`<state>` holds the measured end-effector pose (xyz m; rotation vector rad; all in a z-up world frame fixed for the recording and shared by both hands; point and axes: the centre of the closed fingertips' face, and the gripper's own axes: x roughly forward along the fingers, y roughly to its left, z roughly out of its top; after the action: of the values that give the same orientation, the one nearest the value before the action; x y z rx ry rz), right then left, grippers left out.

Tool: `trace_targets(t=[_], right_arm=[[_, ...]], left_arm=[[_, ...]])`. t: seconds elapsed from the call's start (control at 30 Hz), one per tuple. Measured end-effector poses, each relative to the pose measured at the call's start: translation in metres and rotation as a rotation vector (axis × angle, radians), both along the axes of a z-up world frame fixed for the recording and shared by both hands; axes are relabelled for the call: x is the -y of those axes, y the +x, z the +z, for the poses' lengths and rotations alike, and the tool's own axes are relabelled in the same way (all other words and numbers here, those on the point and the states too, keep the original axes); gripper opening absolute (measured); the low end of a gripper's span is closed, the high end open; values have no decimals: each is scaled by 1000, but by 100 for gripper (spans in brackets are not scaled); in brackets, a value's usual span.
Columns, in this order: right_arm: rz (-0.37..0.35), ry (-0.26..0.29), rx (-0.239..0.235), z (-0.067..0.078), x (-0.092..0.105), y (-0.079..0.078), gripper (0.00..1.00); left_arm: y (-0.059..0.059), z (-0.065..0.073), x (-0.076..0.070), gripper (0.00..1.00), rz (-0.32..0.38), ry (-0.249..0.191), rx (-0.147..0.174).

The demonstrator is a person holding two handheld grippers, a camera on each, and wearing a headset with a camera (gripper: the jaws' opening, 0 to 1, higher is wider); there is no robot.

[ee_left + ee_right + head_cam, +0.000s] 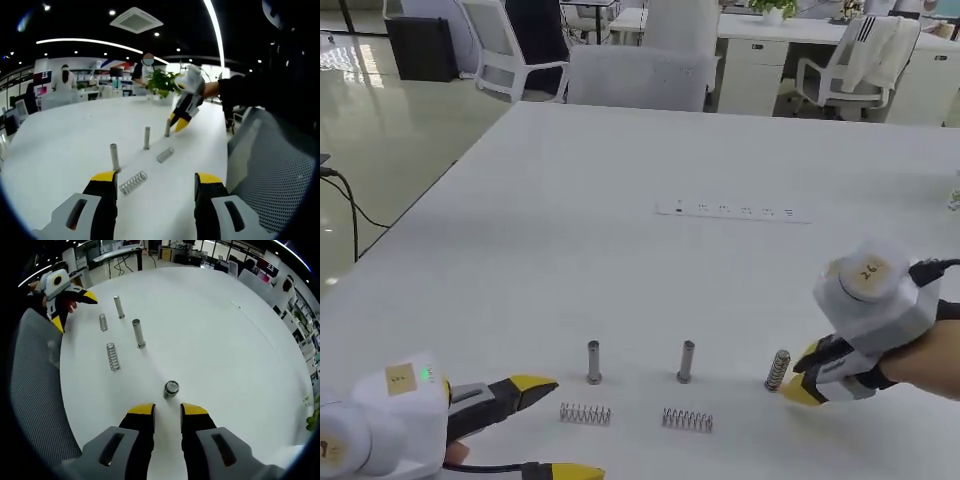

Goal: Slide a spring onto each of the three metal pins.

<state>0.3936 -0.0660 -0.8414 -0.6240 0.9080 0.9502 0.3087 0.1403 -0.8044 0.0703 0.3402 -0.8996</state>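
Three metal pins stand in a row near the table's front edge. The left pin [594,362] and the middle pin [686,361] are bare. A spring sits around the right pin [778,370], seen from above in the right gripper view [171,388]. Two loose springs lie flat in front of the bare pins, one at the left [585,414] and one at the middle [687,420]. My right gripper [798,378] is just right of the sprung pin, its jaws slightly apart and holding nothing [167,410]. My left gripper [560,428] is wide open, with the left spring [133,182] just ahead of it.
A white power strip [733,211] lies further back on the white table [570,220]. Office chairs [510,50] stand beyond the far edge. A mesh chair back [270,165] is close beside the left gripper.
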Motion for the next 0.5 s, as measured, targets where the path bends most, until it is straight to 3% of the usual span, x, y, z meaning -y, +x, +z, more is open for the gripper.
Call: trace_targets(t=[0.5], right_arm=[[-38, 59, 35, 7, 2, -23, 18]], left_arm=[[-1, 1, 1, 57, 0, -1, 4]])
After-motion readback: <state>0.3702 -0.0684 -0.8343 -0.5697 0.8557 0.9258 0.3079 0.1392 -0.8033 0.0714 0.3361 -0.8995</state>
